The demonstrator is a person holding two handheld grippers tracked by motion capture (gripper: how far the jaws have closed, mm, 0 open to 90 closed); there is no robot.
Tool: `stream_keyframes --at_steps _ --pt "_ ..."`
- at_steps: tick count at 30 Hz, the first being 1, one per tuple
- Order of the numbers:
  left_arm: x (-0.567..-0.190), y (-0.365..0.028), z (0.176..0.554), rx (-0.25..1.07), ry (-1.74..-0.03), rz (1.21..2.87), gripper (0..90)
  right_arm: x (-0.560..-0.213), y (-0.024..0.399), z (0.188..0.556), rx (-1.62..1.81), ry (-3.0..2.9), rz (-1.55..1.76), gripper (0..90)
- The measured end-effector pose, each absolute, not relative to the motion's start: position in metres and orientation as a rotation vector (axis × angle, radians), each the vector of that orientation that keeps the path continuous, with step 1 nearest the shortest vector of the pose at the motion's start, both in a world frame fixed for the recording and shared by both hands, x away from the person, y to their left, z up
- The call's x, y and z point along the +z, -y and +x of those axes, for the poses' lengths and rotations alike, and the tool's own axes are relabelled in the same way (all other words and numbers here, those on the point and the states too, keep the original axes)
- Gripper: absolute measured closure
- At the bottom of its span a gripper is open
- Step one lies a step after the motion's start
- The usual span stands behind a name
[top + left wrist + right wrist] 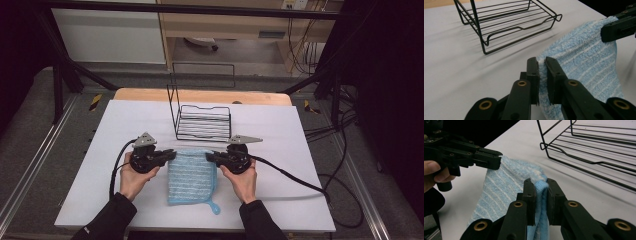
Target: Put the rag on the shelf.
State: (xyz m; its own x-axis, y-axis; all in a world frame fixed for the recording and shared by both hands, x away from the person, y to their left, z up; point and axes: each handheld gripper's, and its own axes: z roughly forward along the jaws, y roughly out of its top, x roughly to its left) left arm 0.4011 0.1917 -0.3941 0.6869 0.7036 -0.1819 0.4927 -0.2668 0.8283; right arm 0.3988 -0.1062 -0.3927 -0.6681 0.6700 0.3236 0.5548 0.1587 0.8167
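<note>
A light blue striped towel [191, 176] lies on the white table, its far edge lifted between both grippers. My left gripper [172, 154] is shut on the towel's far left corner, where the cloth [584, 60] is pinched between the jaws at the left gripper's [542, 62] tips. On the far right corner my right gripper [208, 157] is shut too, with the towel [506, 182] folded between the jaws of the right gripper [541, 183]. The rest of the towel hangs down to the table toward the person.
A black wire rack [202, 120] stands just beyond the towel, with a tall wire back [202, 75]; the rack [506, 22] is close to both grippers, and its front rim [589, 145] is near. Cables [295, 177] trail across the table [300, 130].
</note>
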Motion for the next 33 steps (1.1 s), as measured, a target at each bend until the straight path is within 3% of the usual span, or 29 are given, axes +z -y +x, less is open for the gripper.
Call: stream_keyframes --at_steps 33 --pt "-0.345 -0.192 0.377 0.371 -0.826 1.788 81.6 -0.332 0.113 0.375 1.625 -2.174 1.035 80.3"
